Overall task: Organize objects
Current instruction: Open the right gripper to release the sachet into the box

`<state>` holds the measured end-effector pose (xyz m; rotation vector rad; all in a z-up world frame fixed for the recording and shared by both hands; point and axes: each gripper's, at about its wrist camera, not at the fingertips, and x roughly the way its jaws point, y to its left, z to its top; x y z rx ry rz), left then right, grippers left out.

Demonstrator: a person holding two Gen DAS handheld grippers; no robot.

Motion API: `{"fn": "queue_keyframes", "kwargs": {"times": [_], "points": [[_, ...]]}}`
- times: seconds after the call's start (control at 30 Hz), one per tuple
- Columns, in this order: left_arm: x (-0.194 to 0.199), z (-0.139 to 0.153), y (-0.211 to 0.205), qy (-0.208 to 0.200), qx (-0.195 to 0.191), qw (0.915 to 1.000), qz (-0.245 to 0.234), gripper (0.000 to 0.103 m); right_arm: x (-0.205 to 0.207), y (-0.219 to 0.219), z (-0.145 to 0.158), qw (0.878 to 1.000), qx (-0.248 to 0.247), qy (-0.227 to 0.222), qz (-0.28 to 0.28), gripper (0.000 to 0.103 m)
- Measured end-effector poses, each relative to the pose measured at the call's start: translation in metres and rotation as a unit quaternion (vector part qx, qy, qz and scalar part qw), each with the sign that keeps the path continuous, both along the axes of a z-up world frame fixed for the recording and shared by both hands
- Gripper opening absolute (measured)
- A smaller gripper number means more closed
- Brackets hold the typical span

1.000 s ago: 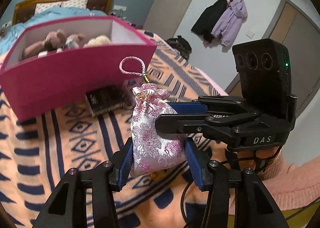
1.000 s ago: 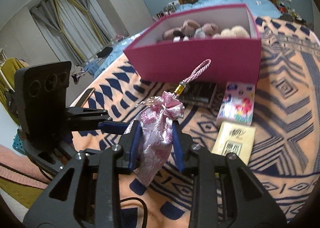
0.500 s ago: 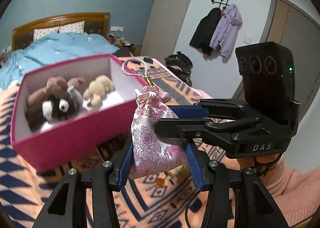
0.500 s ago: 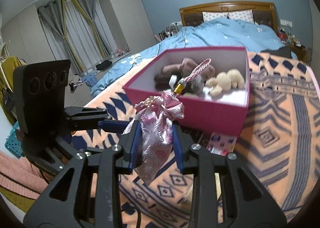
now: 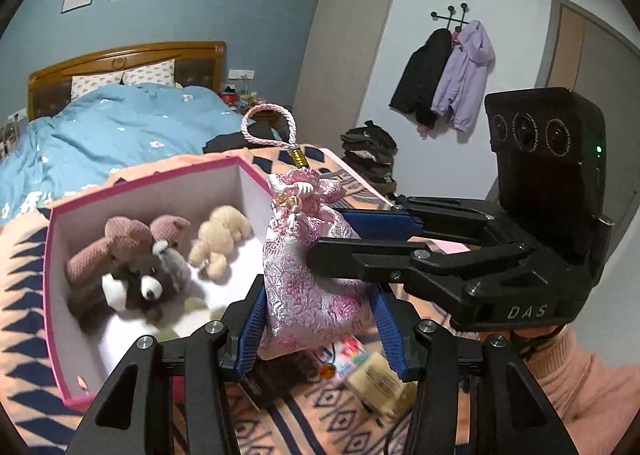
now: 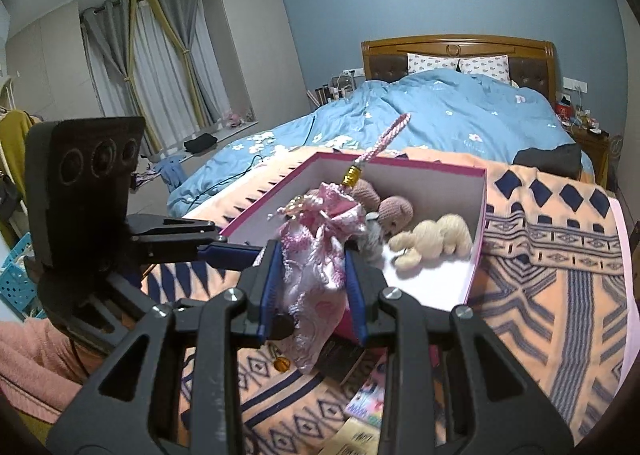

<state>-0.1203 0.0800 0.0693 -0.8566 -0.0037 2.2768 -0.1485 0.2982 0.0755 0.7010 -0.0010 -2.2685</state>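
A pink floral brocade pouch (image 5: 308,287) (image 6: 312,259) with a pink cord loop (image 5: 266,127) and a gold bead hangs in the air, held by both grippers. My left gripper (image 5: 318,321) is shut on its lower body, blue pads on either side. My right gripper (image 6: 312,287) is shut on it crosswise; in the left wrist view it reaches in from the right (image 5: 340,239). Just beyond the pouch stands an open pink box (image 5: 56,295) (image 6: 478,251) holding brown, grey and cream plush toys (image 5: 132,255) (image 6: 436,239).
The box rests on an orange-and-navy patterned blanket (image 6: 560,295). Below the pouch lie a colourful packet (image 5: 350,351) (image 6: 370,395) and a beige packet (image 5: 378,379). A bed with a blue duvet (image 6: 440,119) lies behind. Coats (image 5: 448,71) hang on the wall. A pink sleeve (image 5: 568,383) shows.
Both grippers have risen with the pouch still held between them. The view now looks down into the pink box, whose side wall faced me before.
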Motion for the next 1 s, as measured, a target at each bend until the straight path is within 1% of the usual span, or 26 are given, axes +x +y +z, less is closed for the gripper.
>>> {"fn": "queue_keyframes", "kwargs": {"times": [0.17,0.33,0.53,0.67,0.8,1.0], "points": [[-0.022,0.002,0.003,0.001,-0.008,0.9999,0.012,0.051,-0.024,-0.001,0.002,1.0,0.003,0.001,-0.008,0.033],[-0.044,0.001,0.006,-0.003,-0.014,0.9997,0.019,0.051,-0.048,0.002,-0.001,1.0,0.002,-0.007,-0.015,0.032],[-0.065,-0.001,0.013,-0.005,-0.019,0.9995,0.025,0.05,-0.069,0.007,-0.003,1.0,0.004,-0.008,-0.024,0.03],[-0.076,-0.007,0.016,-0.009,-0.018,0.9995,0.026,0.05,-0.081,0.01,-0.007,0.999,0.01,-0.013,-0.029,0.03],[-0.089,-0.017,0.02,-0.024,-0.022,0.999,0.029,0.05,-0.094,0.012,-0.015,0.999,0.022,-0.021,-0.037,0.031],[-0.107,-0.036,0.025,-0.055,-0.034,0.9973,0.033,0.05,-0.115,0.013,-0.035,0.997,0.047,-0.048,-0.041,0.03]]}}
